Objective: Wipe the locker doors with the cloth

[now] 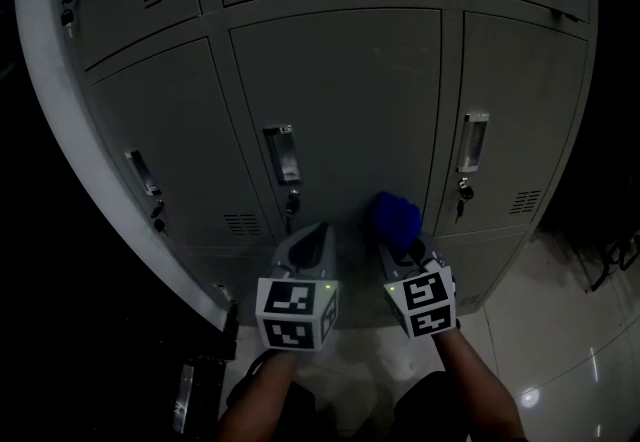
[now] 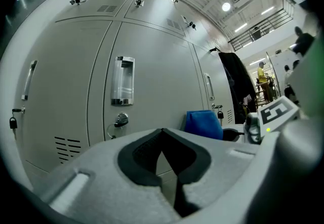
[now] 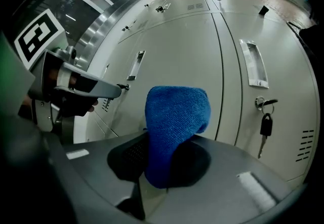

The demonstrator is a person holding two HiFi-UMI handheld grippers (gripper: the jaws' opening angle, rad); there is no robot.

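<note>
Grey locker doors point(image 1: 340, 90) are faced closely. Cloth point(image 3: 174, 126) (blue) is pinched in right gripper point(image 1: 402, 252), near the middle door; left gripper point(image 2: 162, 134) is pressed together, empty.

The right gripper point(image 1: 410, 255) holds a blue cloth point(image 1: 396, 218) low against the middle grey locker door point(image 1: 350, 100). The left gripper point(image 1: 308, 245) hovers just beside it, under the door's handle point(image 1: 283, 154).

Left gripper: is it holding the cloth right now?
No, the left gripper has its jaws together on nothing, while the blue cloth sits clamped in the right gripper.
</note>
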